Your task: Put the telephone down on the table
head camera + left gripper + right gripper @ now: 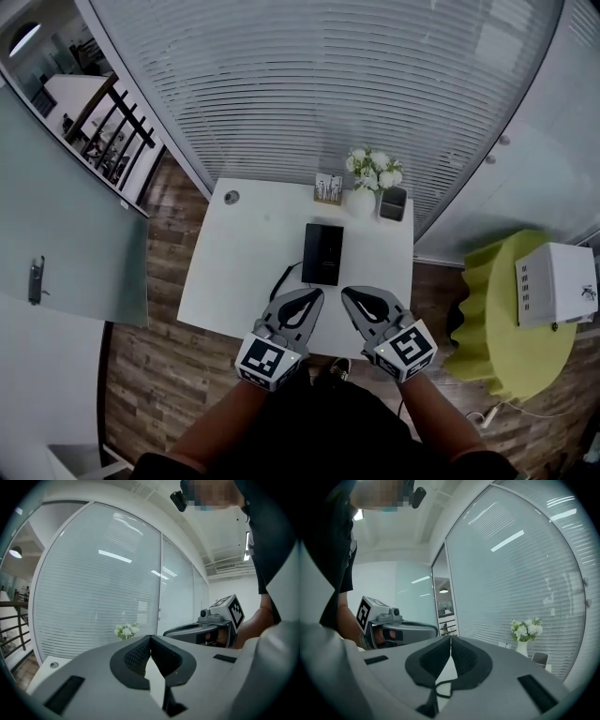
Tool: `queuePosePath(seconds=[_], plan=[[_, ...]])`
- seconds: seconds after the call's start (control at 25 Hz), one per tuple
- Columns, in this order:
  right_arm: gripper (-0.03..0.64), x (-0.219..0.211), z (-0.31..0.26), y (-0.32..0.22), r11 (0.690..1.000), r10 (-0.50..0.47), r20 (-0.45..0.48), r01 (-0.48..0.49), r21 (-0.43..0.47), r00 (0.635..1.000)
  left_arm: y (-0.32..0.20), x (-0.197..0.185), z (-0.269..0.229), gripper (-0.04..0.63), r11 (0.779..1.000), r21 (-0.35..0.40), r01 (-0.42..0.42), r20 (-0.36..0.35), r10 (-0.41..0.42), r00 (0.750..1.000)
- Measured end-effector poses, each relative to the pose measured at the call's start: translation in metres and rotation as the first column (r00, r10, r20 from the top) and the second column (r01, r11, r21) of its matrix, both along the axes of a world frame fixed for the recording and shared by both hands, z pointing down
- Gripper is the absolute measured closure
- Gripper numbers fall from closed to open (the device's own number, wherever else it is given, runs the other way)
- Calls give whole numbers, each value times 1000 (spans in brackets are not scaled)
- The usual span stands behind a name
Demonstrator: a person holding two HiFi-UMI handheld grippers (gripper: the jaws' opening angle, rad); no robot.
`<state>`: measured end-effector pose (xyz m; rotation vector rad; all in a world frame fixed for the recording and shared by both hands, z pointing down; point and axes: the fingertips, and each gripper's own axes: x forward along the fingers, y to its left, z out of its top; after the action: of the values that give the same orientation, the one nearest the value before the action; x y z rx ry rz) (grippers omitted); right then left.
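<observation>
The telephone [322, 253], a flat black box with a dark cord trailing toward the front, lies on the white table [234, 272]. In the head view my left gripper [314, 293] and right gripper [349, 292] hover side by side over the table's front edge, just short of the telephone. Both are shut with nothing between the jaws. The left gripper view shows its closed jaw tips [150, 637] with the right gripper [201, 632] beside them. From the right gripper view the closed tips [450, 638] meet in a thin line, and the left gripper [401, 630] is at the left.
A white vase of flowers [364, 187], a small card holder [328, 187] and a dark cup [393, 202] stand along the table's far edge. A glass wall with blinds rises behind. A green seat [497, 319] with a white box [555, 281] stands at the right.
</observation>
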<state>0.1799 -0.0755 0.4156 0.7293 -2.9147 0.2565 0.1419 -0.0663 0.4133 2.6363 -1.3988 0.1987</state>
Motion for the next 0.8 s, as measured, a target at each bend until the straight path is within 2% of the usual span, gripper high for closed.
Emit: queuePosePath(seconds=[0.28,0.6,0.8], plan=[[594,-29,19,-37,998,51,-43,-52,-21,998,-42,-25,27,586,998,-36,-41,0,41,999],[594,-52,52,-80,989,119,-95,-126,-74,988,-89,-62,77,586,984,-163,-69,-116,50,992],[594,-64,72,-98,982,139,-114,-151,-109,984,-109,-73,111,586,971,-224,-88,-118,62,991]])
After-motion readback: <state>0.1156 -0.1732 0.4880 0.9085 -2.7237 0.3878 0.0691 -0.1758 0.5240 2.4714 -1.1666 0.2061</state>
